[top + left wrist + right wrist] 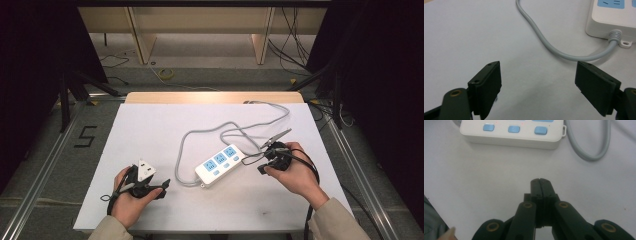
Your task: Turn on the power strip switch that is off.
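The power strip (220,165) lies on the table (150,130) between both grippers (its cable (200,137) looping behind).

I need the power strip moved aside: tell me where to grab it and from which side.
Grip the power strip across its short width, mid-body, coming straight down from above. It lies flat, its long sides are bare, and the grey cable leaves only one end. The open left gripper sits nearest.

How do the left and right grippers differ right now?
The left gripper has its jaws wide apart, with bare table between them; the right gripper has its jaws pressed shut on nothing. The left faces the power strip's cable end, the right its button side. Both sit off the strip, not touching it.
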